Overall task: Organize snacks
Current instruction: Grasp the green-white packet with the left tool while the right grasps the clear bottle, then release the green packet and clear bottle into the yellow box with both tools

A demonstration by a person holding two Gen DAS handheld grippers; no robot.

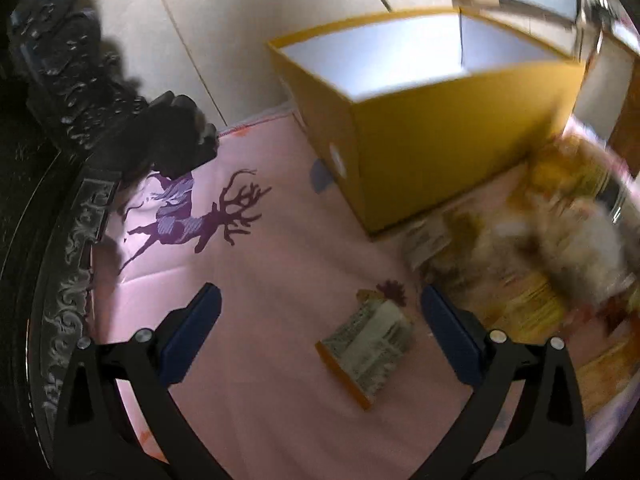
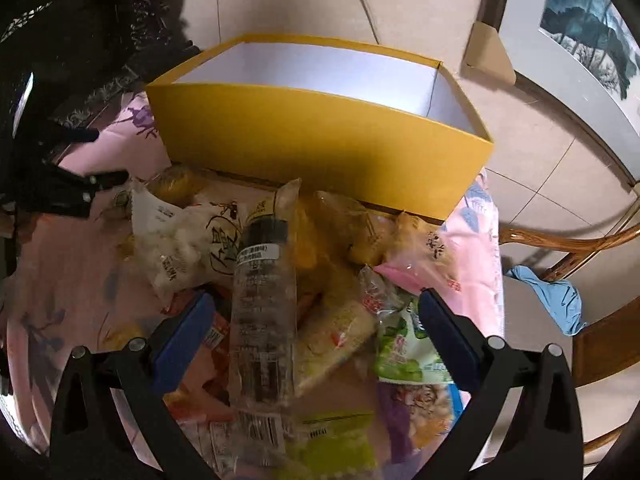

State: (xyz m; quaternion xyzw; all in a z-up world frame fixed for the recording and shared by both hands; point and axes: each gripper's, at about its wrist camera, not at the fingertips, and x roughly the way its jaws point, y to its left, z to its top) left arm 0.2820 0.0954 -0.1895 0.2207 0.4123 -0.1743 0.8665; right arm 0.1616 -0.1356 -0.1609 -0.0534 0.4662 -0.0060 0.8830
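An open yellow box [image 1: 452, 136] with a white inside stands on the pink cloth; it also shows in the right wrist view [image 2: 320, 148]. My left gripper [image 1: 320, 328] is open above a small orange-edged snack pack [image 1: 368, 348] that lies alone on the cloth. A blurred pile of snack bags [image 1: 540, 232] lies to its right. My right gripper [image 2: 316, 328] is open over that pile, its fingers either side of a clear plastic packet [image 2: 262, 300] with printed labels. A white bag [image 2: 180, 240] and a green bag [image 2: 404, 352] lie beside it.
A dark carved wooden chair [image 1: 68, 92] stands at the left of the table. The pink cloth [image 1: 256, 272] has a purple deer print. A wooden chair with a blue cloth [image 2: 552, 300] is at the right. The left gripper shows in the right wrist view [image 2: 80, 192]. The floor is tiled.
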